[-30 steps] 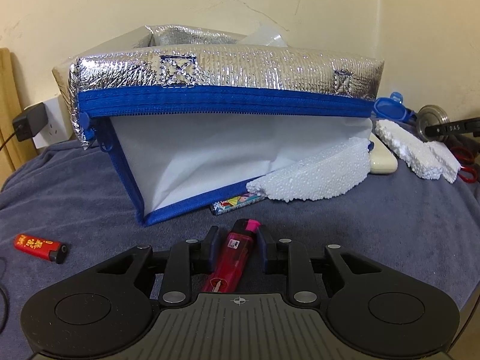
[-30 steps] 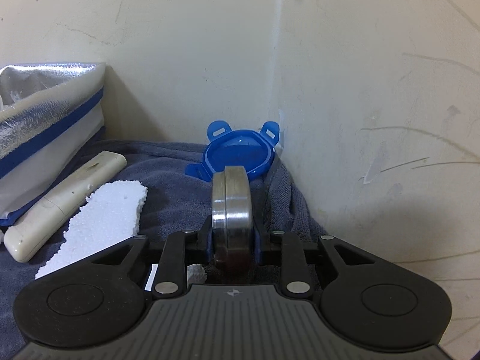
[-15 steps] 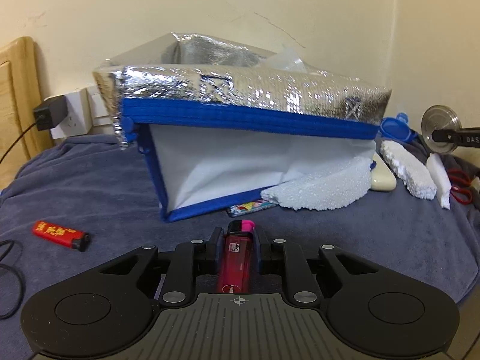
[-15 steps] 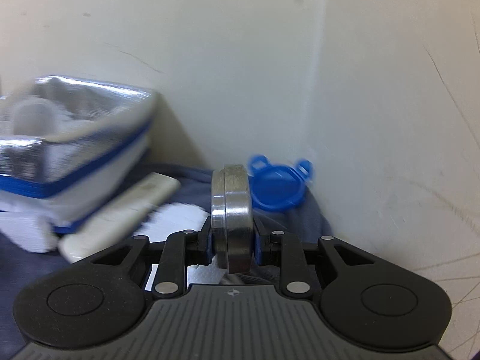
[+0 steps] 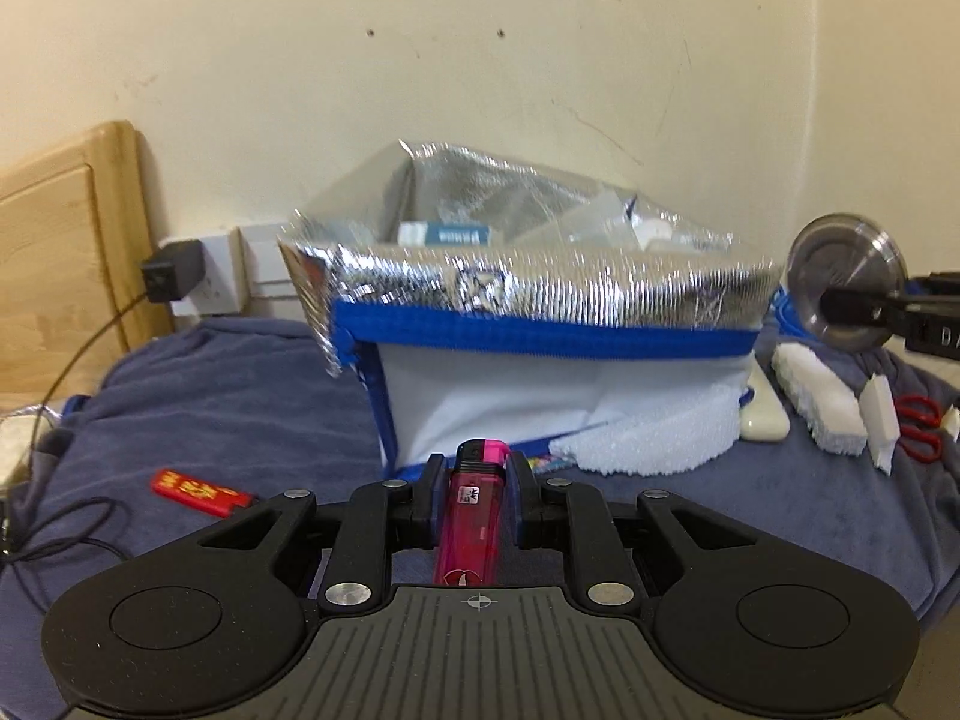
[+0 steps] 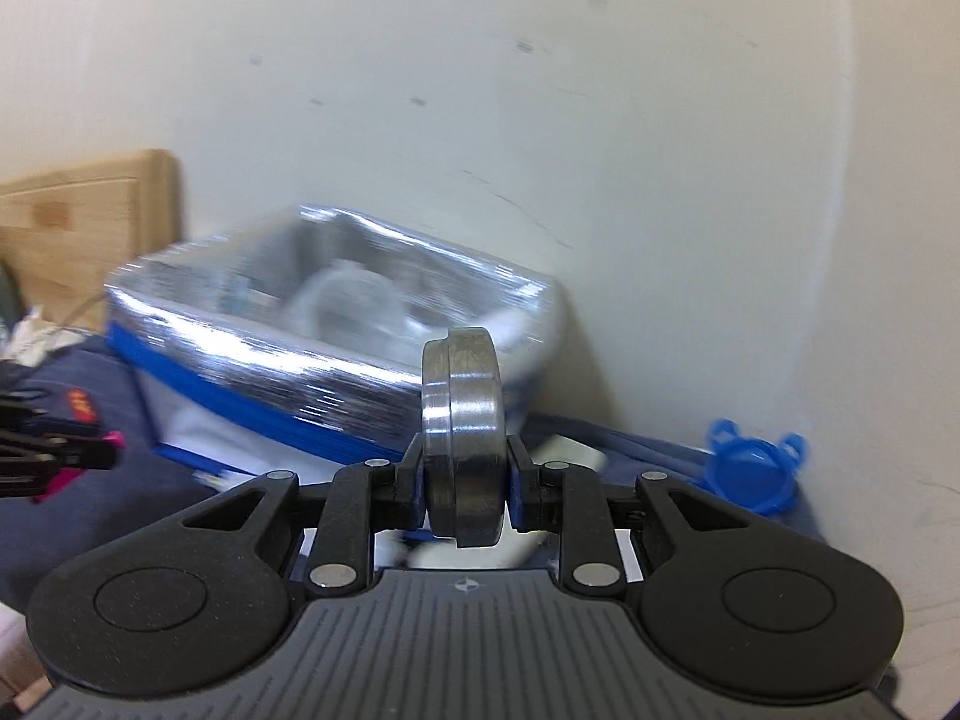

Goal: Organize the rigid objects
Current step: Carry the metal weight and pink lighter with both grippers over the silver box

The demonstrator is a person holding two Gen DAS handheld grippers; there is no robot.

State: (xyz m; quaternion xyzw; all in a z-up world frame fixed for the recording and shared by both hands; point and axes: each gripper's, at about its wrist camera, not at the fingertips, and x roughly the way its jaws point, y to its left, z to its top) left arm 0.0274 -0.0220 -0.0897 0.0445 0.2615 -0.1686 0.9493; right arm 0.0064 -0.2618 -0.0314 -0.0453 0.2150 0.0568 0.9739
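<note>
My left gripper [image 5: 477, 474] is shut on a pink lighter [image 5: 471, 516], held above the blue blanket in front of the open silver insulated bag [image 5: 540, 300]. My right gripper [image 6: 461, 468] is shut on a round steel bearing [image 6: 461, 420], held up at the bag's right side; the bearing also shows in the left wrist view [image 5: 846, 282]. The bag shows blurred in the right wrist view [image 6: 312, 324] with clear and white items inside. The left gripper with the pink lighter shows at the left edge of the right wrist view [image 6: 72, 456].
A red lighter [image 5: 201, 492] lies on the blanket at left. White foam pieces [image 5: 654, 438], a cream remote [image 5: 762, 420] and red scissors [image 5: 918, 426] lie right of the bag. A blue lid [image 6: 753, 474] leans by the wall. A charger [image 5: 174, 270] and cable sit left.
Both grippers have risen with their objects. The right gripper has swung left from the blue lid toward the bag. The bag's open top now shows in both views.
</note>
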